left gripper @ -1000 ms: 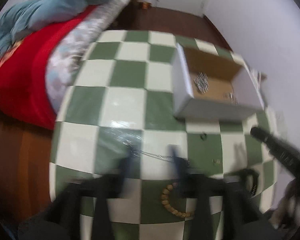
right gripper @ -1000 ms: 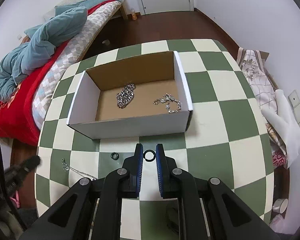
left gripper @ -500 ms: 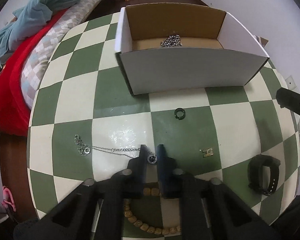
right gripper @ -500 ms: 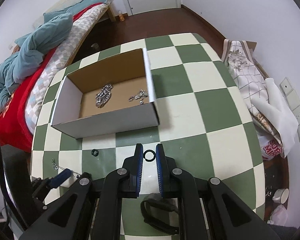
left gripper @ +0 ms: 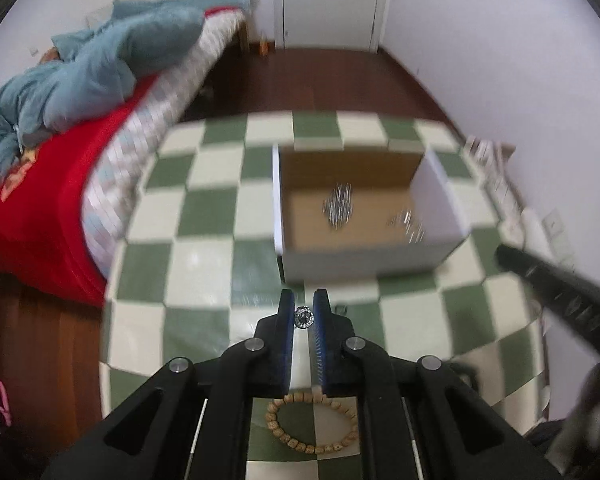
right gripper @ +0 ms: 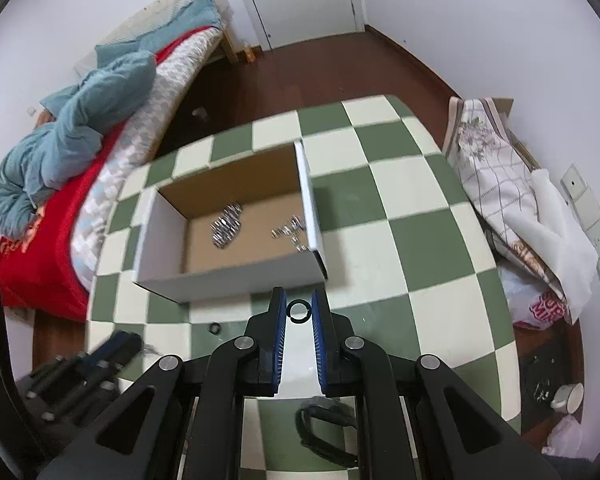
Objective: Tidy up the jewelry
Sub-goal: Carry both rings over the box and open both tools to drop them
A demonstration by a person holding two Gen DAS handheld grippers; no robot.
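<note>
My left gripper (left gripper: 303,307) pinches the necklace's pendant (left gripper: 303,317); chain light, limp, likely trailing. Right gripper (right gripper: 299,307) clamps a small black ring (right gripper: 299,311), rigid, slippery. Cardboard box (right gripper: 228,280) mid-tabletop, just ahead.

Cardboard box (right gripper: 236,276) on checkered table (right gripper: 412,216), two chain piles (right gripper: 226,226) inside. Loose ring (right gripper: 215,327) before box, on table. Bead bracelet (left gripper: 312,424) and watch (right gripper: 324,420) nearer table's front edge. Bed (right gripper: 100,152) left of table.
</note>
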